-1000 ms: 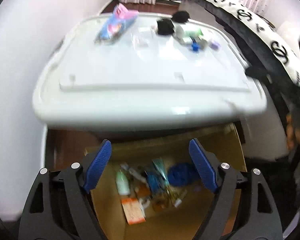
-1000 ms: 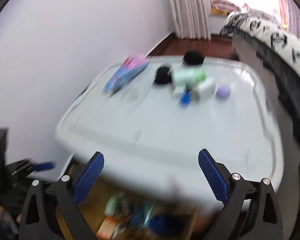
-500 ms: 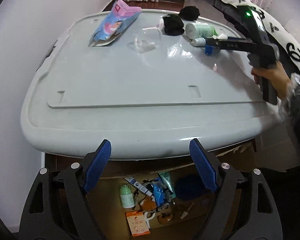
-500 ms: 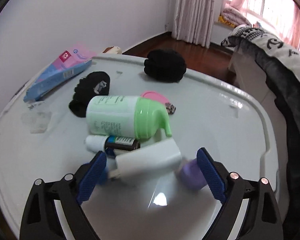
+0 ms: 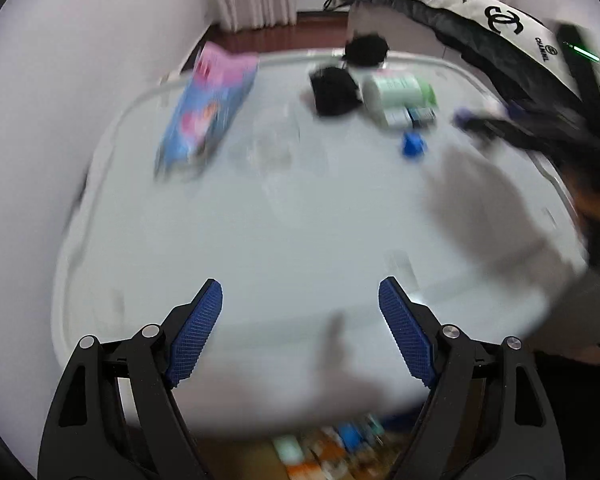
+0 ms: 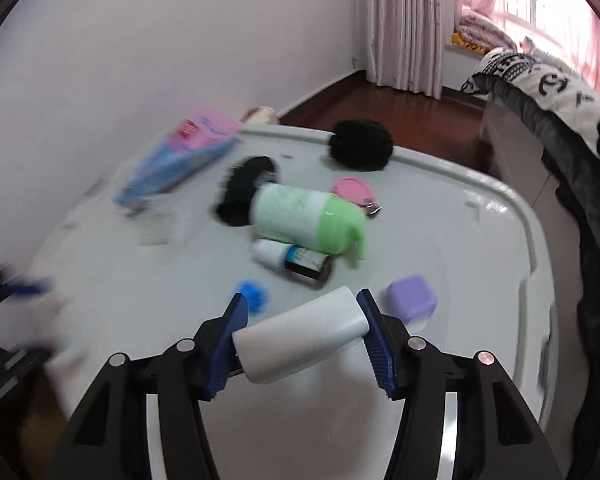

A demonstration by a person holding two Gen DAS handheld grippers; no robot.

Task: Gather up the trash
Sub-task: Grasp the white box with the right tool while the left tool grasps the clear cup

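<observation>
My right gripper [image 6: 302,312] is closing its jaws on a white bottle [image 6: 300,336] that lies crosswise between the blue pads; both pads touch its ends. Just beyond lie a blue cap [image 6: 252,294], a purple cap [image 6: 412,300], a small dropper bottle [image 6: 292,258] and a green-capped bottle [image 6: 304,216]. My left gripper [image 5: 300,300] hangs open over the near part of the white lid [image 5: 280,240], with nothing between its fingers. A pink and blue packet [image 5: 208,108] and a clear wrapper [image 5: 276,140] lie farther back on the left.
Two black fabric bundles [image 6: 360,144] [image 6: 244,192] and a pink disc [image 6: 352,190] sit at the back of the lid. A cardboard box of trash [image 5: 324,456] stands below the near edge. A bed with a black and white blanket [image 6: 560,92] borders the right side.
Both grippers moved forward over the lid. The right jaws narrowed from wide open to around the white bottle. The box has slid nearly out of the left view.
</observation>
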